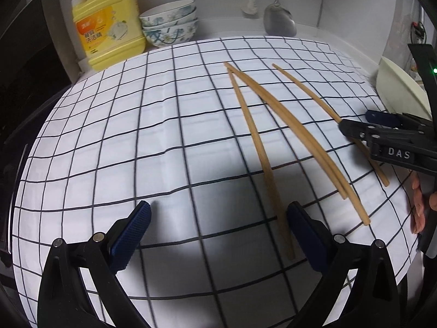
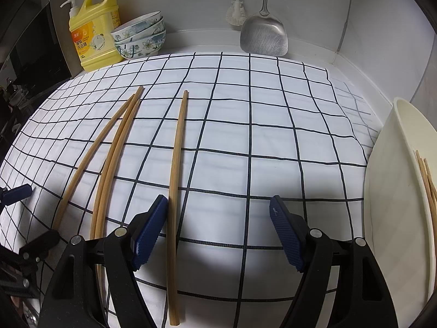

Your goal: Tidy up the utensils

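Several wooden chopsticks lie on the checked cloth (image 1: 164,125). My left gripper (image 1: 218,213) is open just above the cloth. One single chopstick (image 1: 256,142) runs down close along the inside of its right finger (image 1: 297,224). Beside that chopstick lies a touching pair (image 1: 300,136). My right gripper (image 2: 218,205) is open too, low over the cloth, with another chopstick (image 2: 176,180) lying between its jaws next to the left pad (image 2: 150,232), pads not pressing on it. The right gripper (image 1: 355,120) shows over that chopstick in the left wrist view. The left gripper (image 2: 38,213) shows at the left edge of the right wrist view.
A cream holder (image 2: 390,177) with chopsticks (image 2: 426,175) in it stands at the right edge. At the back are a yellow detergent jug (image 2: 92,35), stacked patterned bowls (image 2: 142,35), a hanging brush (image 2: 236,11) and a metal spatula (image 2: 263,37). A hand (image 1: 418,205) holds the right gripper.
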Demonstrator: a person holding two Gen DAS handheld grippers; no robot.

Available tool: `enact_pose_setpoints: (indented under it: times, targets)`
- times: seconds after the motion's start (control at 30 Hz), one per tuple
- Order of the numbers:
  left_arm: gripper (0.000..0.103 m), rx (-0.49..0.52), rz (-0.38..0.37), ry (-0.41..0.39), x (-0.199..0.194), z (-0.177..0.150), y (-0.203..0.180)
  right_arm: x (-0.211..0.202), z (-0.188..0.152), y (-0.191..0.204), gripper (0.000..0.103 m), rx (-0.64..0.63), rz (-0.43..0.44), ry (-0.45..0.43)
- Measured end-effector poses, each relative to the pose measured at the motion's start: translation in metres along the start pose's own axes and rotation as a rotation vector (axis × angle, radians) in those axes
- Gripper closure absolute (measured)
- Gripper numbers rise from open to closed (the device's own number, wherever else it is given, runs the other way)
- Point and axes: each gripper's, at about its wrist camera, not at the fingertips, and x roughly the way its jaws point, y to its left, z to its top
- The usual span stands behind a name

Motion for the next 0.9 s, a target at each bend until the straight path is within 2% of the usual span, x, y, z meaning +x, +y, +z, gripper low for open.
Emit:
enact_pose_setpoints:
  times: [0.53, 0.7, 0.9]
  targets:
    - [0.005, -0.067, 0.071, 0.006, -0.003, -0.006, 0.037, 0.0, 0.0, 0.001, 0.03, -0.003, 0.002, 0.001]
    - [0.006, -0.072, 0.094, -0.001, -0.005, -0.003, 0.038, 0.0, 0.0, 0.001, 0.03, -0.003, 0.002, 0.001]
    - [0.006, -0.063, 0.084, -0.016, -0.005, 0.013, 0.03, 0.0, 0.0, 0.003, 0.03, -0.011, 0.007, 0.0]
